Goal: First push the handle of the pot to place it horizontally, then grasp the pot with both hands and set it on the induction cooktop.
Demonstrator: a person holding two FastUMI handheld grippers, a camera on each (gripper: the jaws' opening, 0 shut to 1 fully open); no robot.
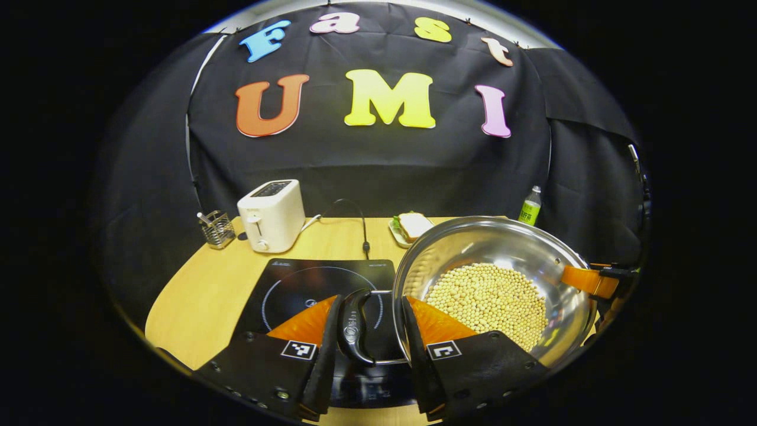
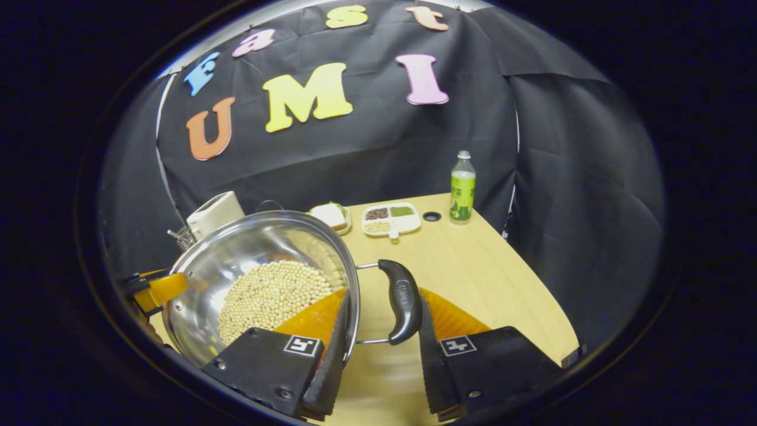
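A steel pot (image 1: 473, 242) holding pale beans (image 1: 491, 299) sits just right of the black induction cooktop (image 1: 295, 284), with its black left handle (image 1: 355, 325) over the cooktop's right part. My left gripper (image 1: 372, 299) is shut on it, one finger outside that handle and the other inside the rim. In the right gripper view, the pot (image 2: 236, 260) fills the left side. My right gripper (image 2: 384, 296) clamps its right handle (image 2: 402, 302) and rim the same way. Each gripper also shows across the pot, the right gripper (image 1: 591, 281) and the left gripper (image 2: 154, 290). I cannot tell whether the pot touches the table.
A white toaster (image 1: 272, 216), a wire utensil holder (image 1: 217, 229) and a cable (image 1: 355, 219) stand behind the cooktop. A sandwich plate (image 1: 411, 228), a divided tray (image 2: 391, 219) and a green bottle (image 2: 462, 188) line the wooden table's (image 2: 485, 278) back edge.
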